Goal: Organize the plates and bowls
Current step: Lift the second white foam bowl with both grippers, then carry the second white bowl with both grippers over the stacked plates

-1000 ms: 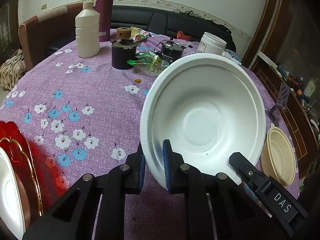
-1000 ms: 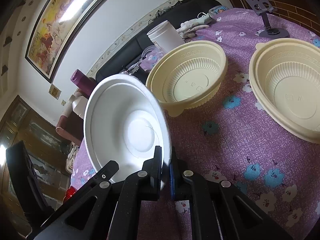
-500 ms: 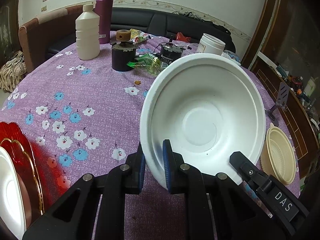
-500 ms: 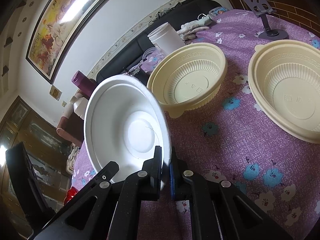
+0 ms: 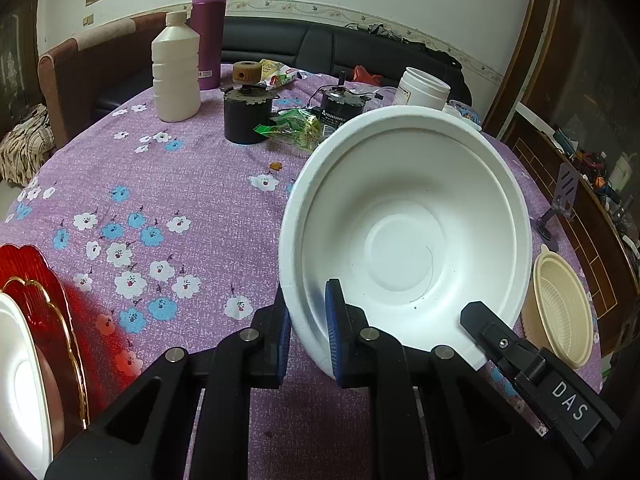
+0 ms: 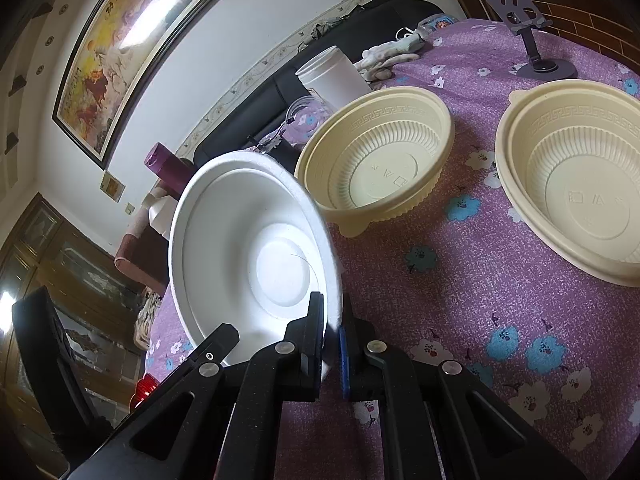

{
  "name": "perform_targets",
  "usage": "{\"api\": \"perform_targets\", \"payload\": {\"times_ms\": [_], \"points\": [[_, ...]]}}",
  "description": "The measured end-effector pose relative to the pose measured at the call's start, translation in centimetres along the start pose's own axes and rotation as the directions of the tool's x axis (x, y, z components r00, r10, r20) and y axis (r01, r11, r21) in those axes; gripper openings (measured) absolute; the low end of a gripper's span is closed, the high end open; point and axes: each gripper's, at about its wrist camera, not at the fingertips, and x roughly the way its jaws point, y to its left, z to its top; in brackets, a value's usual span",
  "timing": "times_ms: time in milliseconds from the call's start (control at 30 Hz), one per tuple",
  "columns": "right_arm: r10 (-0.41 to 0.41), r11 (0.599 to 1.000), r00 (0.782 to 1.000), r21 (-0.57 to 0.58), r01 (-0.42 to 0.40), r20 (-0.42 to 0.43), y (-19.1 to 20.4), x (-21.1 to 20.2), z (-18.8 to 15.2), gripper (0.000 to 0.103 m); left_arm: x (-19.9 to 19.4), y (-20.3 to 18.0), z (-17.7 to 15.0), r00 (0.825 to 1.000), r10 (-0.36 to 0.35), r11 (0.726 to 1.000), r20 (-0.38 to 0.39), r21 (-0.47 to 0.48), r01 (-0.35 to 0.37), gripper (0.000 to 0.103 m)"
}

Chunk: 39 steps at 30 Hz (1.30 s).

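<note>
A round white foam bowl (image 5: 404, 236) is being held tilted above the purple floral surface (image 5: 168, 184), its rim clamped by both jaws; nesting with the cream ribbed plastic bowls (image 6: 376, 164) is judged next, needing levelling

The left gripper (image 5: 307, 334) pinches the white foam bowl's (image 5: 404, 232) rim, tilted above the purple tablecloth (image 5: 160, 184).
</note>
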Motion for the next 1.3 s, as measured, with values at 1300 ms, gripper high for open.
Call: {"api": "perform_targets", "payload": {"times_ms": [1300], "points": [[0.108, 0.976, 0.992, -0.181, -0.117, -0.061, 11.2, -7.6, -5.5, 0.007, -13.0, 8.0, -2.2, 0.991, 0.108, 0.992, 0.079, -0.077, -0.102, 0.016]]}}
